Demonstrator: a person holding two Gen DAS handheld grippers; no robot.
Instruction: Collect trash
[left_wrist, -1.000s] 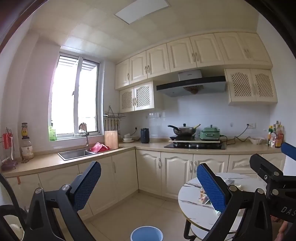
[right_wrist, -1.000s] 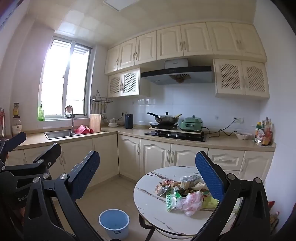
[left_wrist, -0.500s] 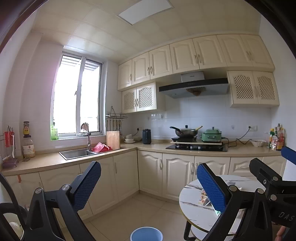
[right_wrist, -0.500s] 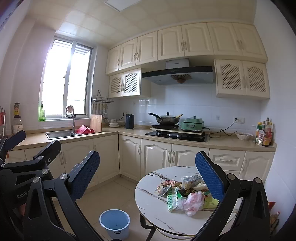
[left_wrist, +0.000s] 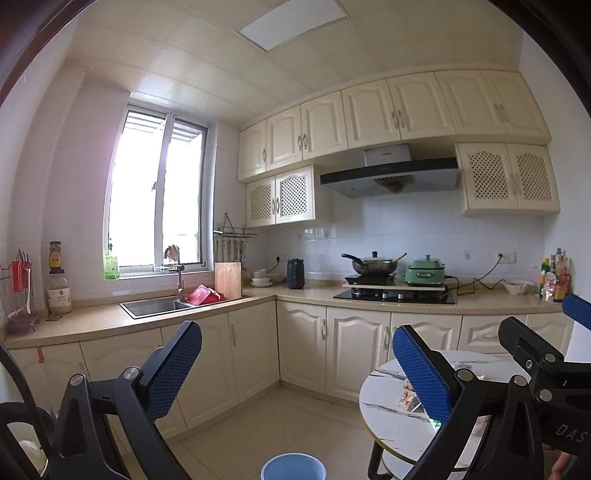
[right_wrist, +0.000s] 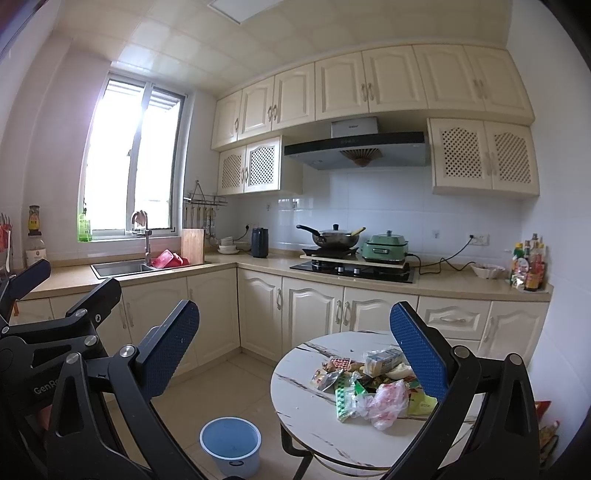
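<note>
Left tool (left_wrist: 295, 363), "GenRo…" lettering, and right tool (right_wrist: 295, 347), "DAS…", both wide, empty, above littered table (right_wrist: 295, 387).

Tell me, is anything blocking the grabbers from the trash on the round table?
Nothing visible does. The right gripper and left gripper hang open in clear air, short of the trash pile on the round table. The blue bucket sits on open floor beside it.

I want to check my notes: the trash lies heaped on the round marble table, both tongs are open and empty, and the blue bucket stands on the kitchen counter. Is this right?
Not quite. The blue bucket stands on the floor beside the round marble table, not on the counter; the right wrist view shows it. The rest holds: the trash is heaped on the table, and the left tongs and right tongs are open and empty.
</note>
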